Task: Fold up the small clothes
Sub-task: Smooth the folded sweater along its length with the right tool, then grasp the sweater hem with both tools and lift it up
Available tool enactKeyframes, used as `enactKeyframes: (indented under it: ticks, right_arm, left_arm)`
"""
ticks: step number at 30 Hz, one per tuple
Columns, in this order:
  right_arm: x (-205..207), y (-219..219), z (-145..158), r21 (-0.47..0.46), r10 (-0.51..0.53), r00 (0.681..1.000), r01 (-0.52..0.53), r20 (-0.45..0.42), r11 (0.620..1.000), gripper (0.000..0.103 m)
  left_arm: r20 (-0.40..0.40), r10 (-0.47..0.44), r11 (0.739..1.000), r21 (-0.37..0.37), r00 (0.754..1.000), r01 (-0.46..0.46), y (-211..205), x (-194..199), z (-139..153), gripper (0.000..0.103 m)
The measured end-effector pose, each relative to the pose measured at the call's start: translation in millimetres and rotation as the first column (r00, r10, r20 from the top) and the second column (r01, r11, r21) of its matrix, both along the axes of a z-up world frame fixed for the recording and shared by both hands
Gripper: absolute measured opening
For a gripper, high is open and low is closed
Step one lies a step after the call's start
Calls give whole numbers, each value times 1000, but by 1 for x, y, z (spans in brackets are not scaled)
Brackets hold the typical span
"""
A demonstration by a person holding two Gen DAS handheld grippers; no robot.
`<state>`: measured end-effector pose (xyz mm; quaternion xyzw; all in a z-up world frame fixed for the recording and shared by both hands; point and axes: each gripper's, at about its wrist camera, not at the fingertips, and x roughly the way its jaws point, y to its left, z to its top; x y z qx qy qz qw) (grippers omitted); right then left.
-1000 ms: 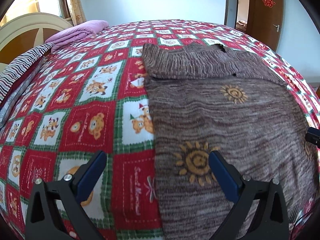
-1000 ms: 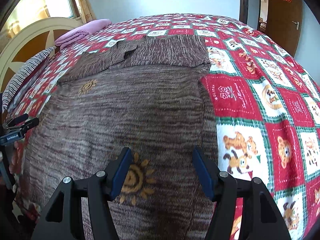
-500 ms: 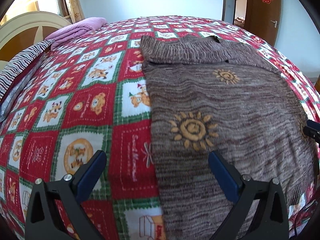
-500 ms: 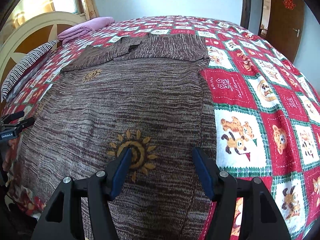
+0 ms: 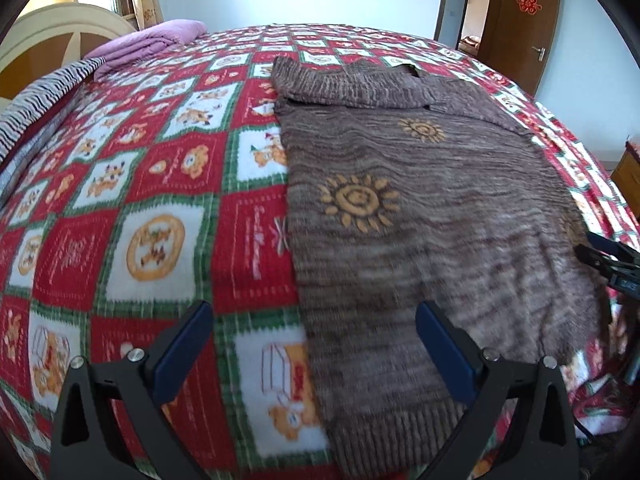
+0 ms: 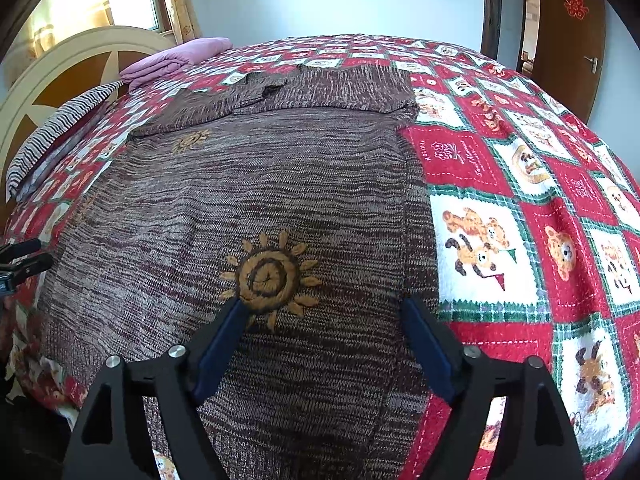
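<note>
A brown knitted sweater (image 5: 420,216) with orange sun motifs lies flat on the bed, its sleeves folded across the chest at the far end. My left gripper (image 5: 312,314) hovers open over the sweater's near left edge; that edge runs between the fingers, one over the blanket and one over the knit. Over the sweater's (image 6: 256,200) near right side my right gripper (image 6: 324,306) has its jaws opening, with the knit below them and nothing pinched. Each gripper shows at the rim of the other's view: the right gripper (image 5: 608,258) and the left gripper (image 6: 20,258).
A red, white and green checked blanket (image 5: 140,184) covers the bed. A folded pink blanket (image 5: 148,42), a striped pillow (image 5: 44,92) and a cream headboard (image 6: 60,76) lie at the far left. A brown door (image 5: 524,16) stands at the far right. The bed's near edge is just below the grippers.
Both grippers have drawn back toward the sweater's near hem, so the ribbed hem now shows in the left wrist view. The right gripper's jaws have spread wider.
</note>
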<state>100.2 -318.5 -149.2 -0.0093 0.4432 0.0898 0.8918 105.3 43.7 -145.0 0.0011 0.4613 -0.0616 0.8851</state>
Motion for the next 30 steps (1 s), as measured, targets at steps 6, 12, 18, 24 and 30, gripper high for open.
enactKeyframes:
  ticks: [6,12,18,24,30]
  right_arm:
    - [-2,2,-1,-16,13,1000,-13,17,1000,86]
    - [-5,3,-2,-20,17,999,-17,28,1000,86]
    - [-6,4,1,-25,23,1000,-23,9,999,87]
    - [-16,-17,25,80,-25,1000,26,-13,996,87]
    - [-52,-43,30,97,-71,995,77,-65,992,86]
  left_arm:
    - [-58,-34,998,-62,998,30,-1,-16,-6,76]
    - [-81,-51,996,-77,995,45,-5,-29,-11,69]
    - [-115,-61,996,-72,991,53,-9,-40,-18,69]
    - [-87,-114,991,-78,990,108,-16,-48,-11,9]
    - [12,-107,987,-122,994,108,1,-52,15,8]
